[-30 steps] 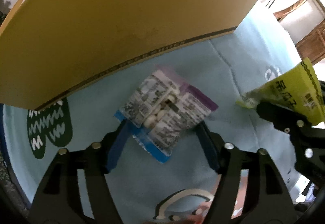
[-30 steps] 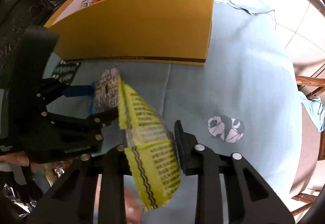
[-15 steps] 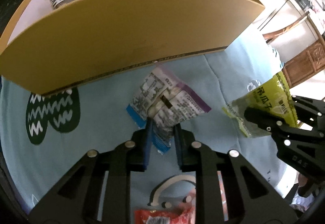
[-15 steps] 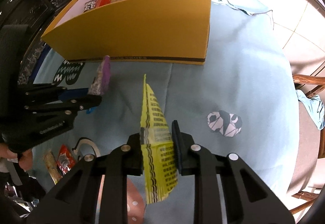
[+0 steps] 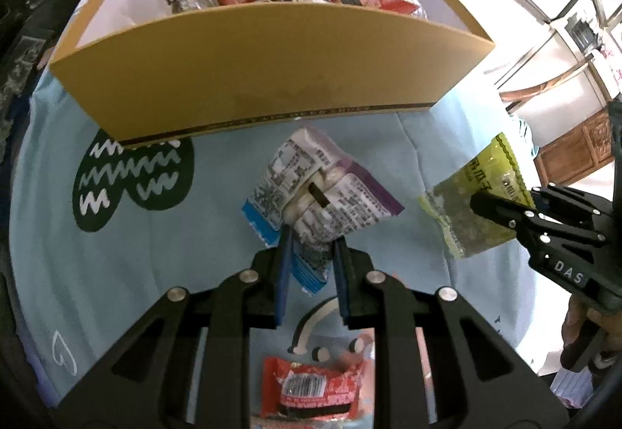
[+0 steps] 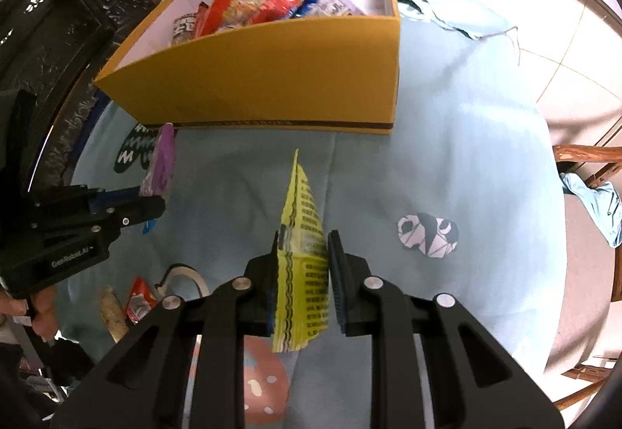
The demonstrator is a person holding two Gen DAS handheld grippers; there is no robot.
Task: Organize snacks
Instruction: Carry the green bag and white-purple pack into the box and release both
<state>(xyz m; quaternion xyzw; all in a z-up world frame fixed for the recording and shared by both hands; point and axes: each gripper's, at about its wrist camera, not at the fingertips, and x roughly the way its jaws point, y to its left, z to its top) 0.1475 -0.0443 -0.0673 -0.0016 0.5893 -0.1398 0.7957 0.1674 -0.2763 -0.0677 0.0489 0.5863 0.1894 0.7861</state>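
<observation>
Two claws are in use, each carrying one snack packet above the surface (image 6: pixel 447 164), which is covered by a light blue cloth. The left claw (image 5: pixel 311 254) is clenched on a purple and blue packet (image 5: pixel 311 195), held clear of the cloth just in front of the yellow box (image 5: pixel 272 86). The right claw (image 6: pixel 303 258) is clenched on a yellow-green packet (image 6: pixel 301 234), seen edge-on between its fingers, also off the cloth and near the box.

One yellow box stands on the surface, open at the top, with a pile of mixed snack packets inside, mostly red. No object lies between either held packet and the box.

The left wrist view shows one red packet (image 5: pixel 309 390) lying on the cloth below the left claw. The right wrist view shows that red packet (image 6: pixel 138 300) with a pale packet (image 6: pixel 110 312) just beside it. Only the right wrist view shows a wooden chair (image 6: pixel 583 234) beside the surface.
</observation>
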